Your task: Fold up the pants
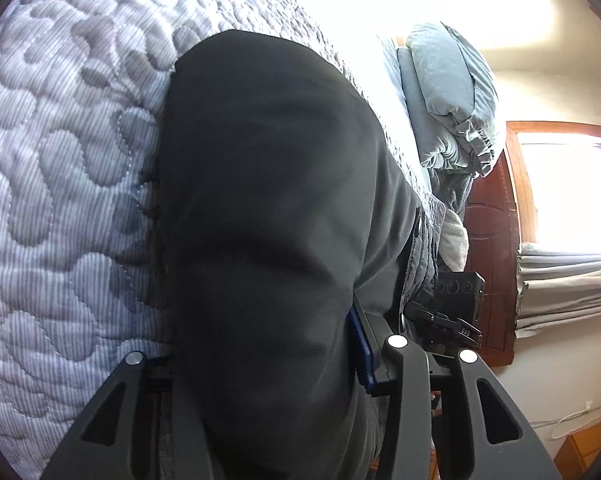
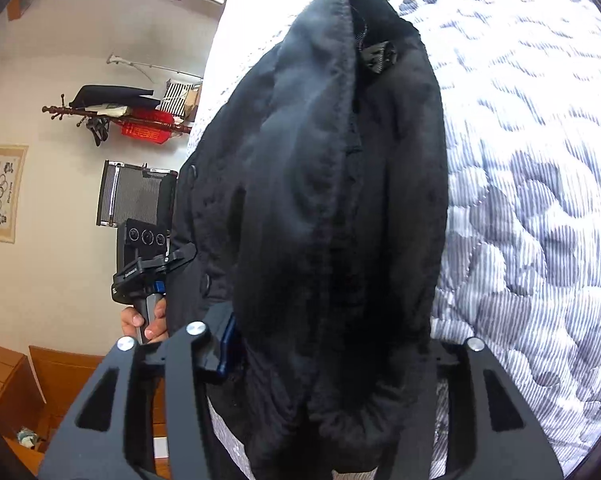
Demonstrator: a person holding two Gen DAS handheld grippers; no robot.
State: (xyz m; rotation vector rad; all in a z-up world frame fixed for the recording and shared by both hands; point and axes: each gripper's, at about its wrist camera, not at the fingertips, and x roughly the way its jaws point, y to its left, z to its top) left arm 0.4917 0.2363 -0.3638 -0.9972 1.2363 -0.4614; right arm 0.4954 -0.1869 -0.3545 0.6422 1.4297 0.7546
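Dark grey-black pants point(image 1: 268, 200) lie on a quilted striped bedspread point(image 1: 60, 160) and drape over both grippers. My left gripper point(image 1: 268, 364) is shut on the pants cloth, which bulges up between and over its fingers. In the right wrist view the pants point(image 2: 340, 200) show a seam and a belt loop, hanging in a lifted fold. My right gripper point(image 2: 332, 360) is shut on the pants. The right gripper also shows in the left wrist view point(image 1: 456, 308), and the left gripper, held in a hand, shows in the right wrist view point(image 2: 144, 264).
The bedspread point(image 2: 540, 200) fills the right wrist view's right side. Pillows and a folded blue quilt point(image 1: 452, 100) lie at the bed's head. A window with curtain point(image 1: 568, 192), a wooden door, a heater point(image 2: 132, 196), a wall rack point(image 2: 132, 116) and wooden furniture point(image 2: 28, 388) surround the bed.
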